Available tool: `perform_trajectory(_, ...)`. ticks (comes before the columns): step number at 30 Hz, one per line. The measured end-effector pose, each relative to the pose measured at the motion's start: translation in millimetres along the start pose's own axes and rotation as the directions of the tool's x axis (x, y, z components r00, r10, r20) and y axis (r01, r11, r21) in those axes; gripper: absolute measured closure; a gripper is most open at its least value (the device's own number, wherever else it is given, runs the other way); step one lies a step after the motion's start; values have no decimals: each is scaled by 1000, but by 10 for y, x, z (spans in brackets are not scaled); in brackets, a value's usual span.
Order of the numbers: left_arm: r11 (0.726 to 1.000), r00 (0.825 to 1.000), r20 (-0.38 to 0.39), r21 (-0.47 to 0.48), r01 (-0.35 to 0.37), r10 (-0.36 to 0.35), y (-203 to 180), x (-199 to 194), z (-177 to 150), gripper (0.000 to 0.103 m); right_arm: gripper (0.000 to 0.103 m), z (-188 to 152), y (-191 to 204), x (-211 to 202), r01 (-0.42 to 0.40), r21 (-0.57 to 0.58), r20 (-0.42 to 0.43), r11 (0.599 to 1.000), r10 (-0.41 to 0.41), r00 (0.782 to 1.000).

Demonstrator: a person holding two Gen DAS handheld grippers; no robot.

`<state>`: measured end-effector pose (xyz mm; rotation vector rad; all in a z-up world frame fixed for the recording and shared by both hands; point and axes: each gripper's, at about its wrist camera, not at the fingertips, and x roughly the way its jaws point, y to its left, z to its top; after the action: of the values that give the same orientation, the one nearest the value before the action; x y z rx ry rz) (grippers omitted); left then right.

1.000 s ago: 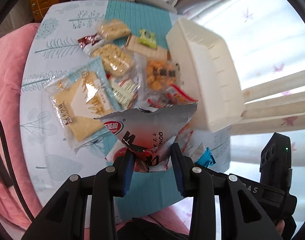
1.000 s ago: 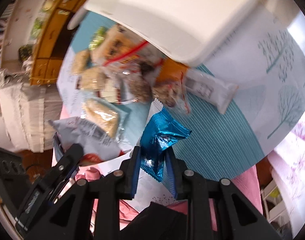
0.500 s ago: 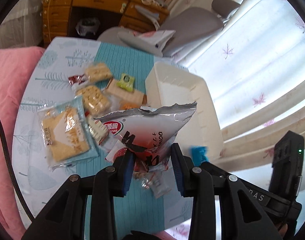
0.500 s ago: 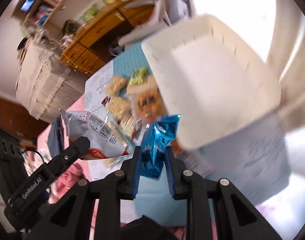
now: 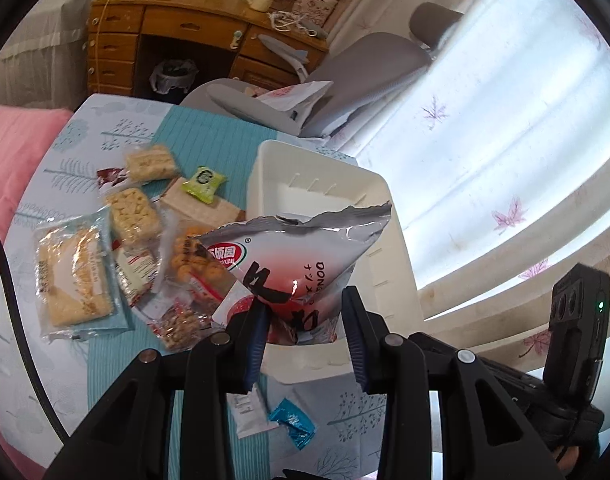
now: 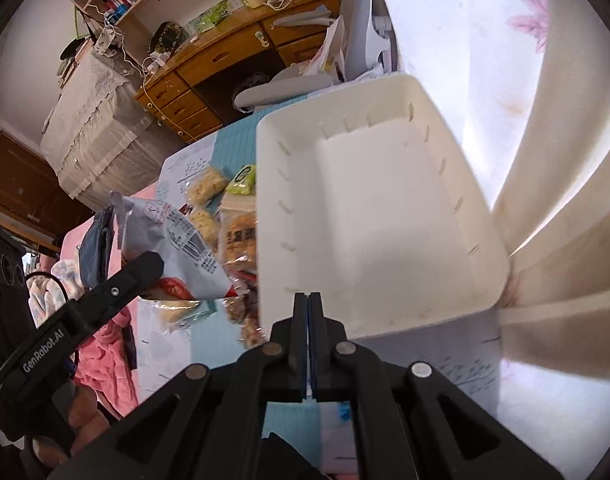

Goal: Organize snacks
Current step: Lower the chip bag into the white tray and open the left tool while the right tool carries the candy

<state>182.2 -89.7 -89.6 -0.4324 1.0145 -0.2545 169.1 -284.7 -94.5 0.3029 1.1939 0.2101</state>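
My left gripper [image 5: 305, 316] is shut on a silver and red snack bag [image 5: 297, 256], held up over the near left corner of the white bin [image 5: 333, 184]. The bag also shows in the right wrist view [image 6: 173, 248]. My right gripper [image 6: 308, 304] is shut and empty, just above the near wall of the white bin [image 6: 385, 216], whose floor is bare. A small blue packet [image 5: 293, 428] lies on the table in front of the bin, beside a white packet [image 5: 249, 412].
Several snack packs lie left of the bin: a large cracker pack [image 5: 73, 276], rice cakes [image 5: 133, 212], a green packet [image 5: 203, 180], orange snacks [image 5: 193, 256]. A grey chair [image 5: 345, 72] and wooden desk [image 5: 177, 40] stand behind the table. Curtains hang on the right.
The blue packet has left my right gripper and now lies on the table; the right jaws have closed empty. Both grippers rose and moved toward the bin.
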Motion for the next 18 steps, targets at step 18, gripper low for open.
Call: perform_trajectory(18, 993, 994, -43, 76, -95, 98, -374, 315, -98, 34, 102, -12, -288, -62, 37, -13, -33, 999, -37, 999)
